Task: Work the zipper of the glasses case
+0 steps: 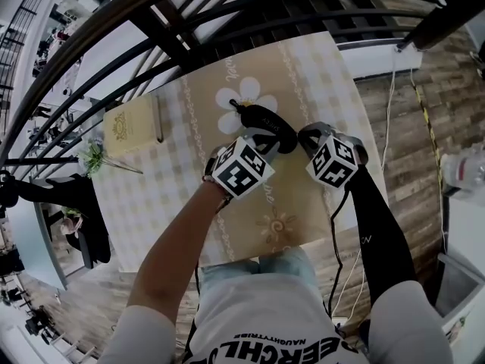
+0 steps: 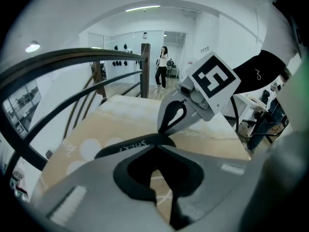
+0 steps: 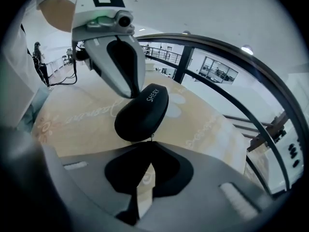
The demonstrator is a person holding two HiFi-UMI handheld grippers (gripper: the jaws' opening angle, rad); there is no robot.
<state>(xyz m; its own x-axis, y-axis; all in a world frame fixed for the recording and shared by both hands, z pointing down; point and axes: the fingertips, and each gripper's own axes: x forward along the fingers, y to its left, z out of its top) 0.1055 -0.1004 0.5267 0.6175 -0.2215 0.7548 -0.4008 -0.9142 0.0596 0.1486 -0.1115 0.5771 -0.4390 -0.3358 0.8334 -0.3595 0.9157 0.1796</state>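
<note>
Zipper run starting: glasses case (image 3: 142,111) clamped by left gripper (image 2: 157,146), zipper pull (image 3: 152,137) pinched by right gripper (image 3: 150,143) lower centre; steady drag along case needed.

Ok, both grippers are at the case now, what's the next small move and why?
Probably draw the right gripper slowly around the edge of the case. Its jaws look shut on the zipper pull at the near end, the case looks zipped closed, and the left gripper pinches its edge, steadying it.
</note>
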